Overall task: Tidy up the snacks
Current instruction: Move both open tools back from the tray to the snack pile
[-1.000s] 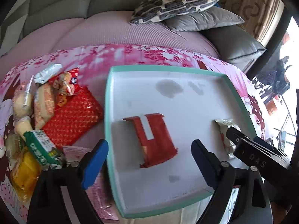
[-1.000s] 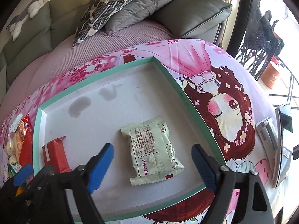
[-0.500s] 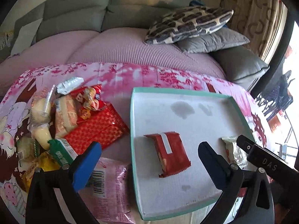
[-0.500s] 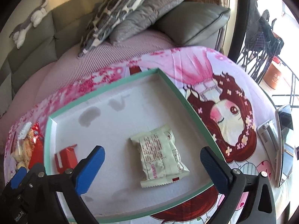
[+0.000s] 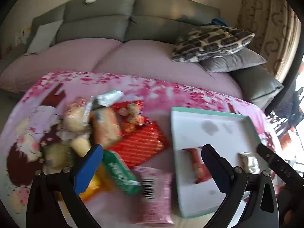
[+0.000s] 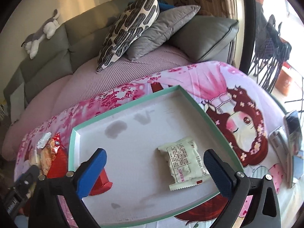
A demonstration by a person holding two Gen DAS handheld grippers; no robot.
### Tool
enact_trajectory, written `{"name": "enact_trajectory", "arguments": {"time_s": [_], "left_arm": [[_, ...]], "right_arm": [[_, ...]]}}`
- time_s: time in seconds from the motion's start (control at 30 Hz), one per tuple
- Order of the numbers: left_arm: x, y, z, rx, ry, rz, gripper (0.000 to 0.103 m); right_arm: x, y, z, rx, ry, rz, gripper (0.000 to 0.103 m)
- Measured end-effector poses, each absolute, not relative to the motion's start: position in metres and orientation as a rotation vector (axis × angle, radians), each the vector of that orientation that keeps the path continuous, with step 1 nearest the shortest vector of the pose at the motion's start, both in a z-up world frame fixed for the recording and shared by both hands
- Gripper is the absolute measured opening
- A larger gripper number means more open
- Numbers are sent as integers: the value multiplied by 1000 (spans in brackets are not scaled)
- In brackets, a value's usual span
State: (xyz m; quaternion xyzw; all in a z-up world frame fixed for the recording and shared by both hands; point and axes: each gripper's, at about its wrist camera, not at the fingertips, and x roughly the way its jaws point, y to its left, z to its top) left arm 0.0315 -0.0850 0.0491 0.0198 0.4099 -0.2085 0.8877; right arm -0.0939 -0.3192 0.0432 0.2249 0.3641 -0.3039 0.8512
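Observation:
A white tray with a teal rim lies on the pink cloth. In it are a red snack packet and a pale green packet. A pile of snacks lies left of the tray: a large red pack, a green pack, a pink barcode pack, bread rolls and a yellow pack. My left gripper is open and empty over the green and pink packs. My right gripper is open and empty above the tray, near the green packet.
A grey sofa with a purple cover, a patterned cushion and a grey cushion stands behind the table. A phone and a silver device lie at the right table edge. A plush toy sits on the sofa back.
My left gripper has swung left, from over the red packet in the tray to over the snack pile. My right gripper has drawn back and up a little from the green packet.

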Motion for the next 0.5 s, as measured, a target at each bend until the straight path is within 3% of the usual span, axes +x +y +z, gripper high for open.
{"name": "enact_trajectory", "arguments": {"time_s": [0.5], "left_arm": [[55,3,65,-13,807,-228,103]], "right_arm": [[-76,-268,52,486,755,-408,103]]}}
